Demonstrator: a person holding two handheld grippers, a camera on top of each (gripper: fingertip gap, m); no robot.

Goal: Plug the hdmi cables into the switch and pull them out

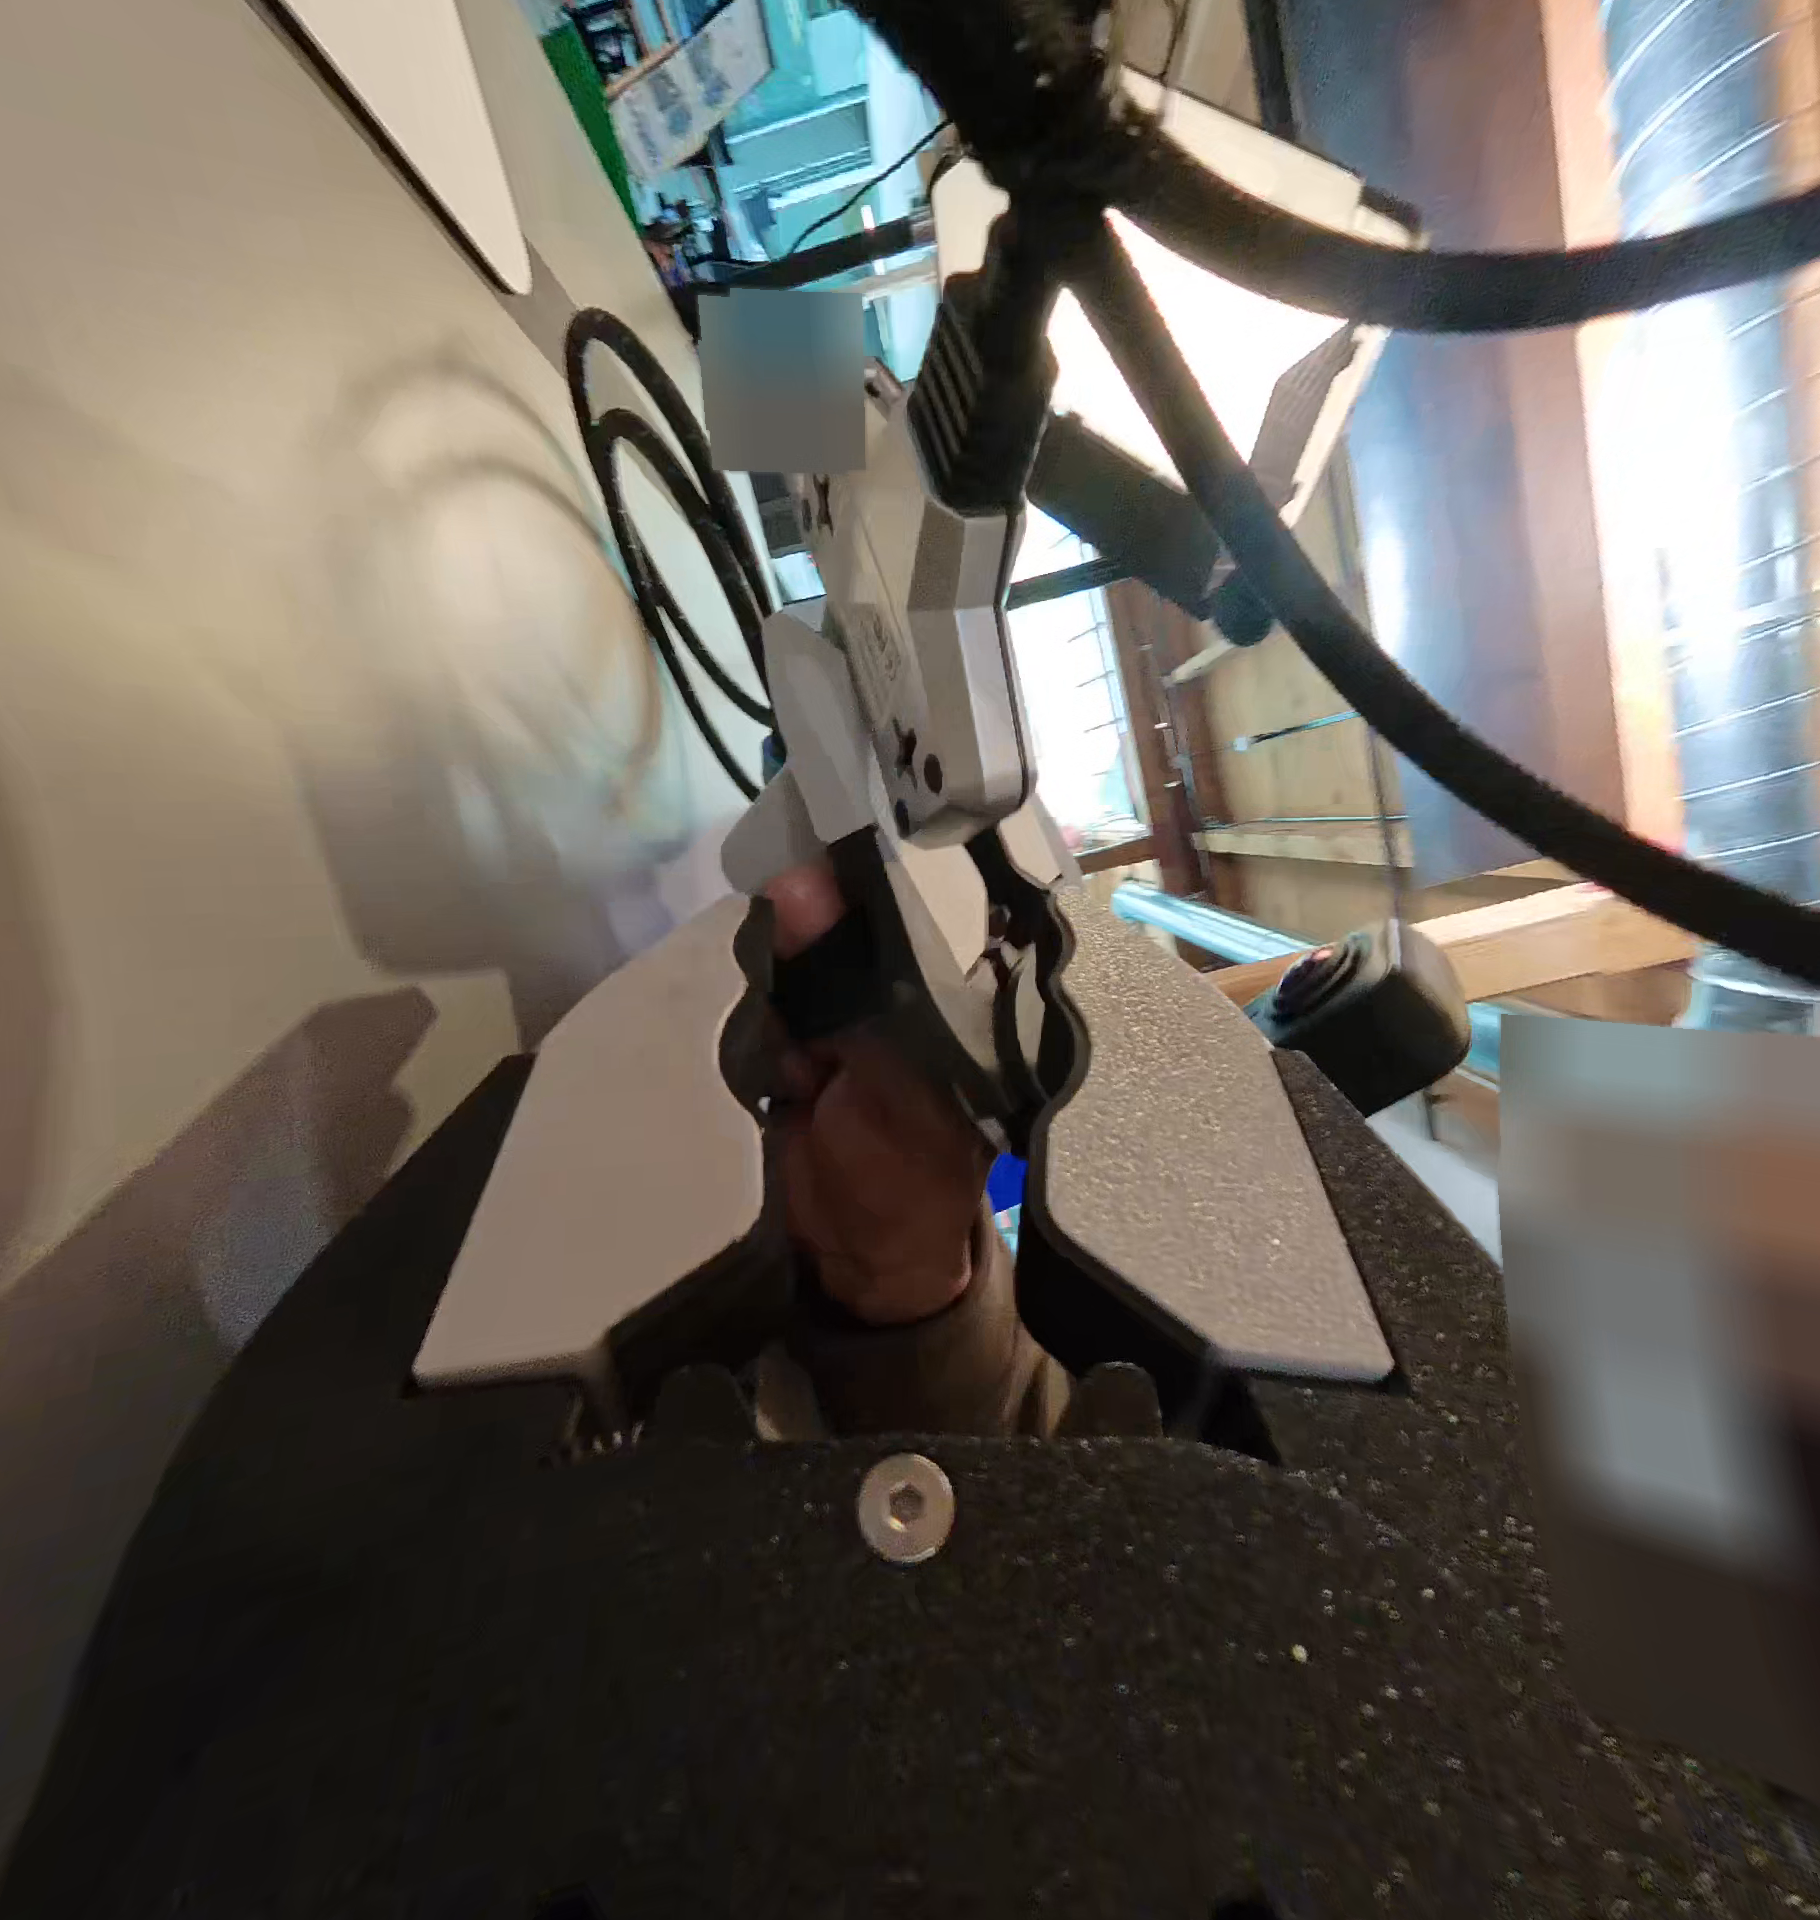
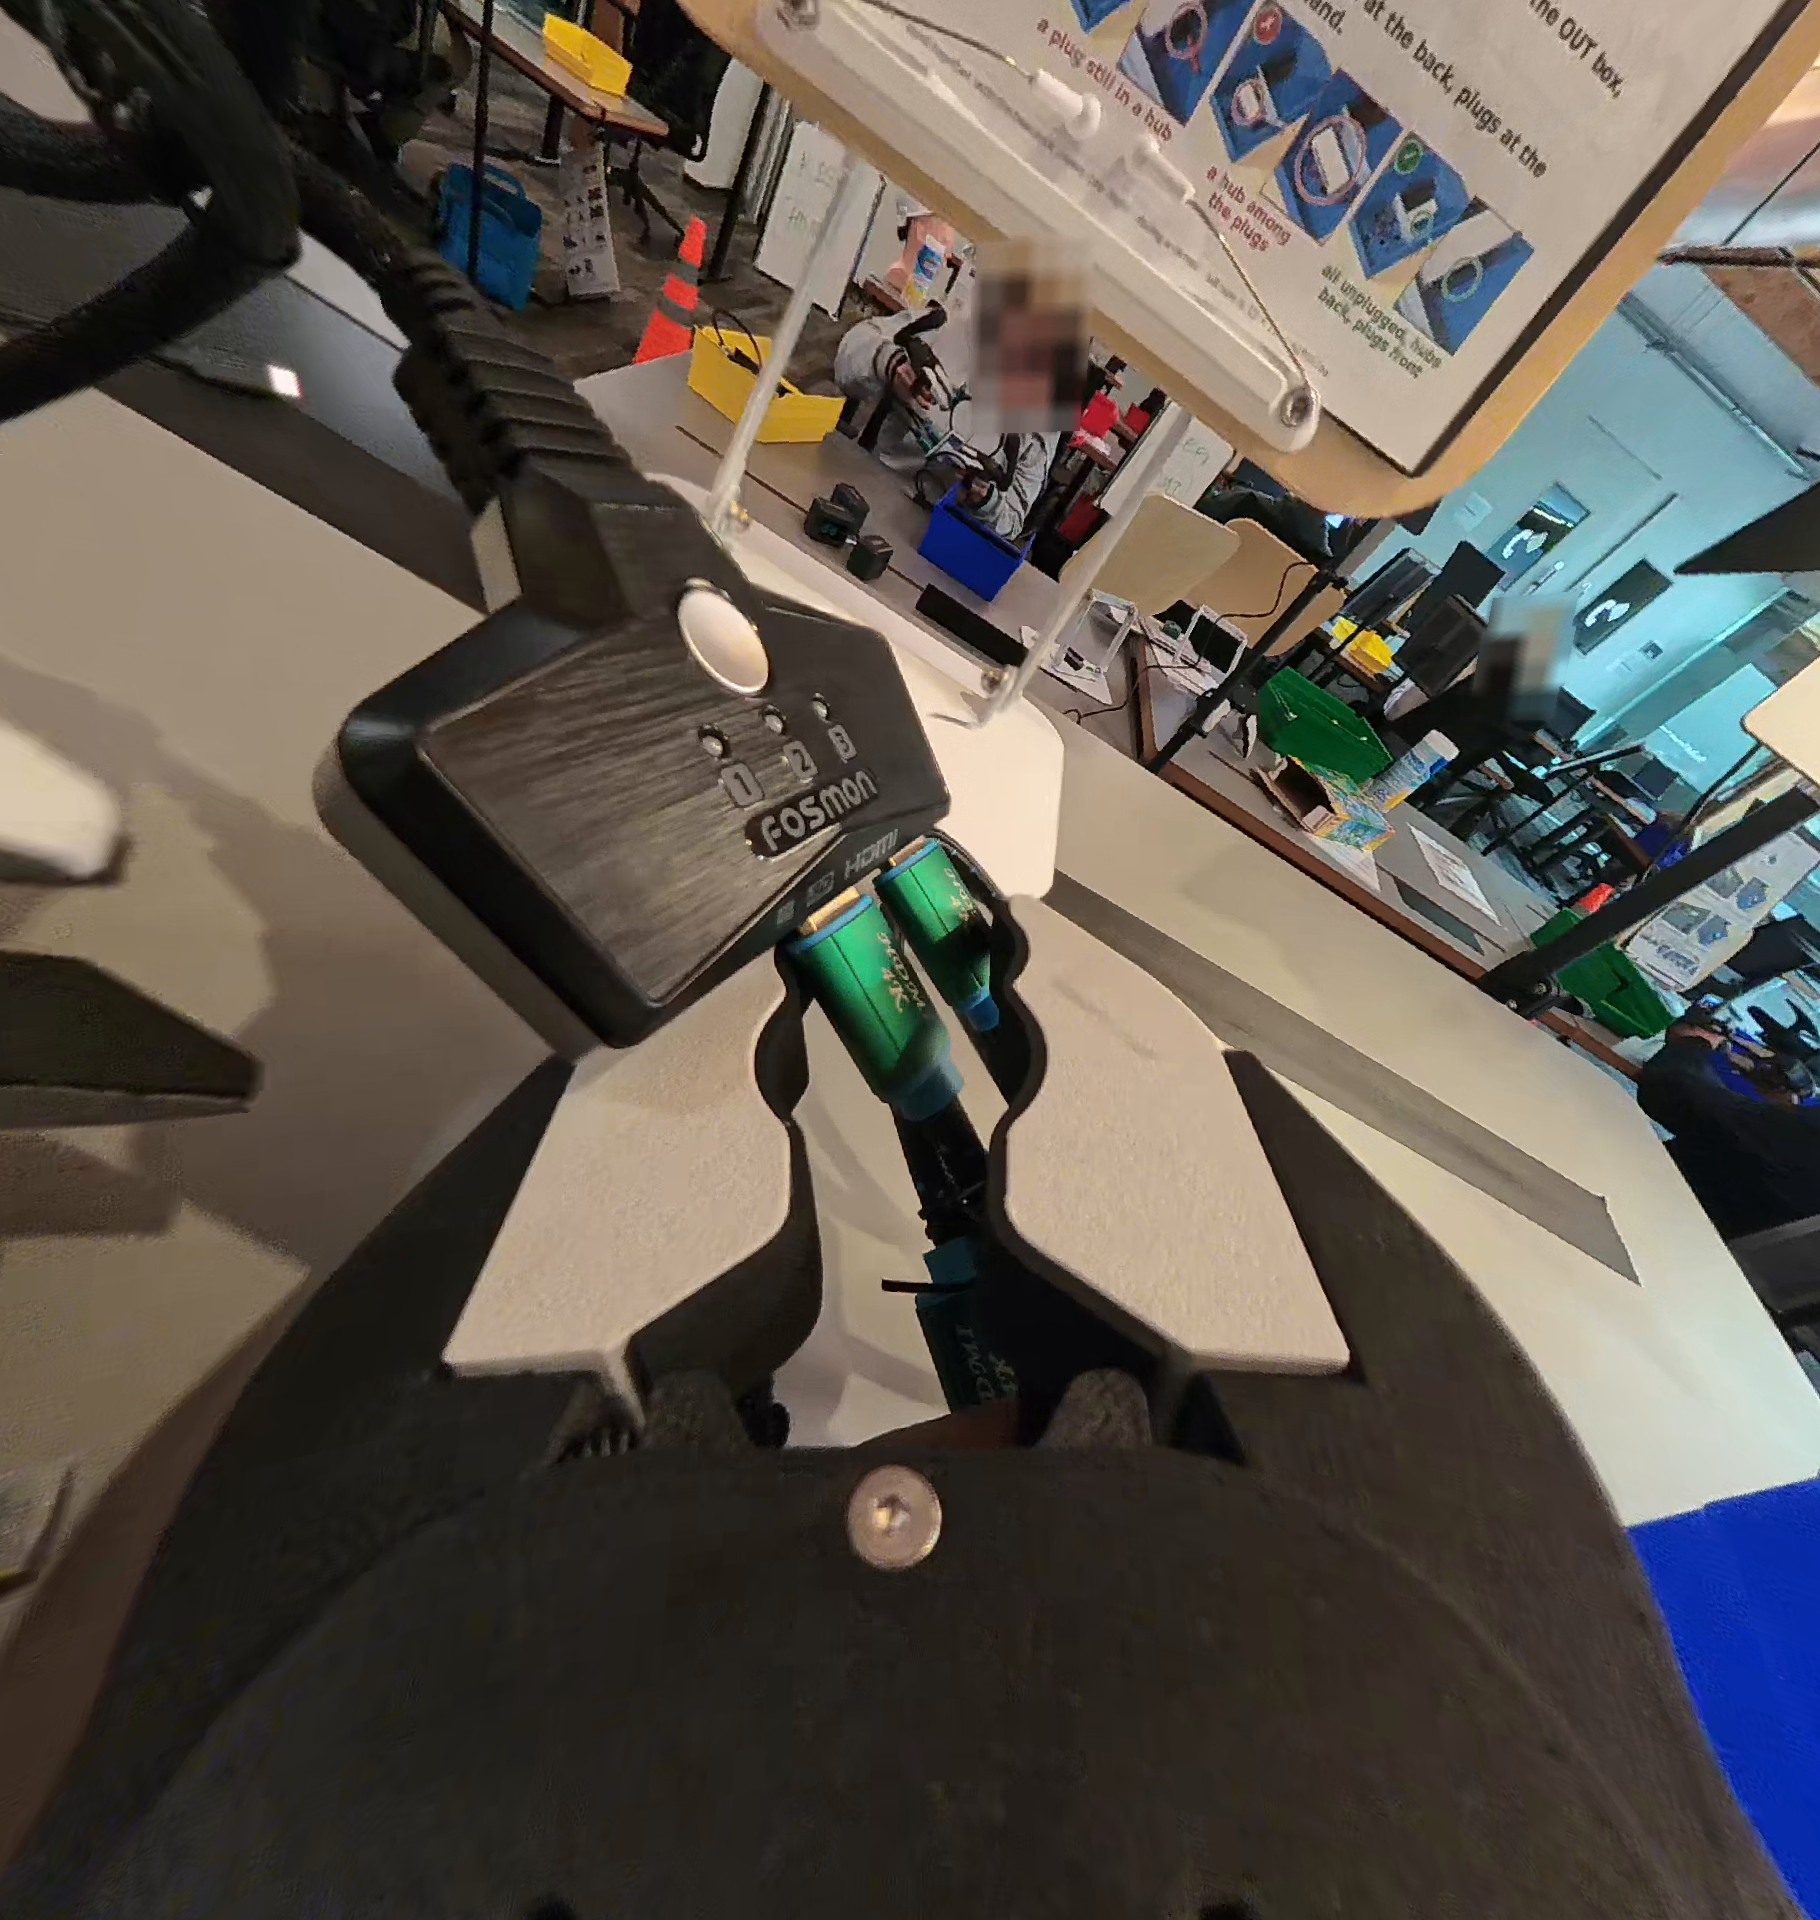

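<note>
Blurring left gripper [image 1: 901,997]; grasp seemingly unclear.

Black switch box [image 2: 615,821] held tilted above white table [image 2: 1301,987]; two green plugs [image 2: 864,997] seated in one edge, apparently fully.

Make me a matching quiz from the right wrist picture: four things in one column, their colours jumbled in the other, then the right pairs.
Things:
1. switch box
2. plugs stuck into the box
3. traffic cone
4. bin nearest the cone

Colours:
A. orange
B. yellow
C. black
D. green

Pairs: 1-C, 2-D, 3-A, 4-B
</note>
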